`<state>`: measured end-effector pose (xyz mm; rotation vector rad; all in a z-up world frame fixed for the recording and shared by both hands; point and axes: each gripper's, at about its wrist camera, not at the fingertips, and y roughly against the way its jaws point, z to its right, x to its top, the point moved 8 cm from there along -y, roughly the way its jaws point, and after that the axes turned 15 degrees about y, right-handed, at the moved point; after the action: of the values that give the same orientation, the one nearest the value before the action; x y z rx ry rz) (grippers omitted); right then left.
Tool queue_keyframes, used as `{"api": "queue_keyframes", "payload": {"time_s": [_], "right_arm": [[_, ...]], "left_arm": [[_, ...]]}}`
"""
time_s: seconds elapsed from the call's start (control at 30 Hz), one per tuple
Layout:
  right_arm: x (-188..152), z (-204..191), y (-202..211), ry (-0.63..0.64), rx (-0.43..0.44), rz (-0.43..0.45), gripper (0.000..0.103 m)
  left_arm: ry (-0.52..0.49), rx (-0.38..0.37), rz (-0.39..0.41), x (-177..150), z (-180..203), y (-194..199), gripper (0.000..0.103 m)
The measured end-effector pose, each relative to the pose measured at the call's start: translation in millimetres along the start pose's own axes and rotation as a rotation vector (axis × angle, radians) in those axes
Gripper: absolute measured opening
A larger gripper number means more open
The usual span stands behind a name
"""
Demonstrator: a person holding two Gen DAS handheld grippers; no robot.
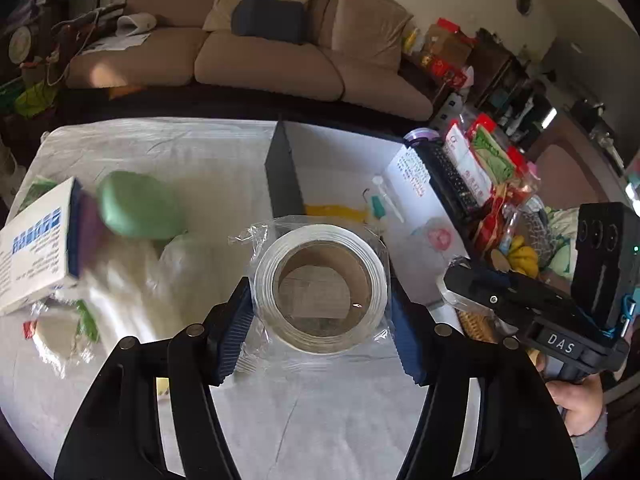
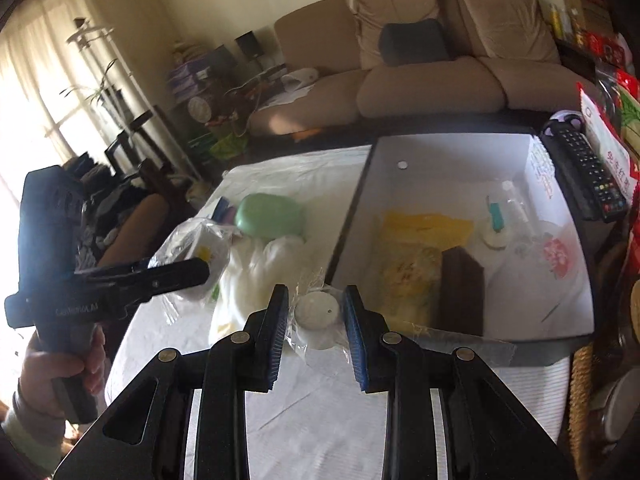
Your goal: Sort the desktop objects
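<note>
My left gripper (image 1: 320, 316) is shut on a roll of clear tape in a plastic wrapper (image 1: 320, 288), its blue pads pressing both sides, above the white table cloth (image 1: 320, 420). My right gripper (image 2: 316, 320) is shut on a small white round object in a clear wrapper (image 2: 318, 314), just left of the sorting box (image 2: 460, 152). The box, white inside with dark walls, holds a yellow packet (image 2: 424, 228), a dark brown block (image 2: 460, 288), a small teal item (image 2: 496, 216) and a clear pouch with a pink print (image 2: 556, 256). The right gripper also shows in the left wrist view (image 1: 452, 280), and the left gripper in the right wrist view (image 2: 200, 270).
On the cloth left of the box lie a green oval case (image 2: 268, 216), a white crumpled bag (image 2: 248, 280), a blue-and-white carton (image 1: 36, 248) and a wrapped item (image 1: 60, 332). A black remote (image 2: 584, 172) and snack packets (image 1: 480, 160) lie right of the box. A sofa (image 1: 272, 60) stands behind.
</note>
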<state>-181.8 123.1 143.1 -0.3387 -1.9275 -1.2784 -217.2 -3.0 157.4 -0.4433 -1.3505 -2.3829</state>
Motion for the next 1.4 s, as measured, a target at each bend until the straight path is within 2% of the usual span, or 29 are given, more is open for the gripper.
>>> {"api": "queue_keyframes", "payload": {"time_s": [0.2,0.3,0.5,0.63,0.7,0.77,0.83,0.9,1.0,1.13,1.27,1.4], "right_arm": [[58,99,-26,-0.069,-0.065,-0.037,0.028],[76,144,-56,-0.084,-0.087,-0.098,0.028],[89,215,-124,-0.155,-0.096,-0.201,0.028],[89,238,-166,-0.209,-0.086,-0.226,0.030],[87,243,-184,-0.199,-0.099,-0.260,0.032],[88,247,-191,-0.175,-0.121,-0.279,0.039],[95,247,-184,-0.161,-0.124,-0.241,0.045],[99,247,-171,-0.152,-0.125,-0.208,0.046],[95,245,-151,-0.152,-0.129,-0.199,0.046],[86,229,-123,-0.173,-0.115,-0.186,0.048],[76,208,-94,-0.167,-0.096,-0.186,0.048],[73,174,-60,-0.129,-0.075,-0.161,0.048]], "left_arm": [[-0.006,0.034,-0.047,62,43,-88,0.061],[0.016,0.071,-0.070,86,51,-136,0.061],[0.069,0.149,-0.084,114,51,-215,0.061],[0.097,0.216,-0.088,119,40,-252,0.062],[0.074,0.244,-0.071,121,40,-257,0.063],[0.069,0.256,-0.069,126,39,-256,0.063],[0.065,0.239,-0.046,130,39,-244,0.063],[0.053,0.236,-0.025,132,36,-231,0.063],[0.089,0.212,-0.019,132,26,-207,0.063],[0.129,0.178,-0.003,129,8,-161,0.063],[0.108,0.178,0.009,114,-11,-108,0.064],[0.090,0.183,0.043,81,-44,-41,0.074]]}}
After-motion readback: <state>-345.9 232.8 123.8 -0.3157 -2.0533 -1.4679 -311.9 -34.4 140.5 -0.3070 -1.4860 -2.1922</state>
